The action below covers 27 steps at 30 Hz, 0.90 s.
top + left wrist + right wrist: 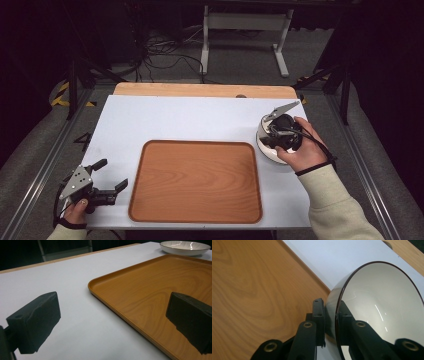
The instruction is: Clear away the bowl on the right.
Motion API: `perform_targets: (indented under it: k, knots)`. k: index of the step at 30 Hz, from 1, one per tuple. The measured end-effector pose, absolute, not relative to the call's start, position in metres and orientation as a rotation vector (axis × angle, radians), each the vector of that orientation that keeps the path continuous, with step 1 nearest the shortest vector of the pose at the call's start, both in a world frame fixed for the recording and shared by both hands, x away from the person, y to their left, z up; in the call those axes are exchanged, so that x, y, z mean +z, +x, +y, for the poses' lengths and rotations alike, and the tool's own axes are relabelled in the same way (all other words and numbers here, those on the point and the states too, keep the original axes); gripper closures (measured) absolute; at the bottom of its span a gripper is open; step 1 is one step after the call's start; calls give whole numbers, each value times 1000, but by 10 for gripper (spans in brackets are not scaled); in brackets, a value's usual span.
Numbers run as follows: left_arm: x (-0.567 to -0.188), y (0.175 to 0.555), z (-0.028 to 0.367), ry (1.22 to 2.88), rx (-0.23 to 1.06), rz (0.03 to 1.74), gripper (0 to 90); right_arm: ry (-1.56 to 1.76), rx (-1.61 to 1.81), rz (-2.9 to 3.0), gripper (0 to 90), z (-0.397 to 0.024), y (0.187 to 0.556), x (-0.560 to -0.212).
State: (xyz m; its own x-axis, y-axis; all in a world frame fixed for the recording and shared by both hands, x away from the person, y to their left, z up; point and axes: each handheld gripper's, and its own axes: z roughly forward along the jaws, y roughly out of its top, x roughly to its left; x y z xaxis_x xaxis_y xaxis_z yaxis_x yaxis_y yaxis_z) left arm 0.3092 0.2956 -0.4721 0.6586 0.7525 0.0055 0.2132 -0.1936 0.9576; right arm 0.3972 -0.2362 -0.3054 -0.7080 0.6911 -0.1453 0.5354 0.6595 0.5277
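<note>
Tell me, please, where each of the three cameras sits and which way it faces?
High view: above the person's side, facing forward and down on the table; both forearms, left gripper, right gripper.
Left gripper view: rides the left gripper, facing across the tray toward the bowl; jaws wide apart.
Right gripper view: rides the right gripper, jaws straddling the bowl's rim.
All share tray and bowl.
</note>
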Motion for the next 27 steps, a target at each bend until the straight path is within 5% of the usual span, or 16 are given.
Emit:
perform_targets:
  k: [27]
  knots:
    - [-472,309,296,1741,586,782,2,722,698,2688,811,-160,363,-291]
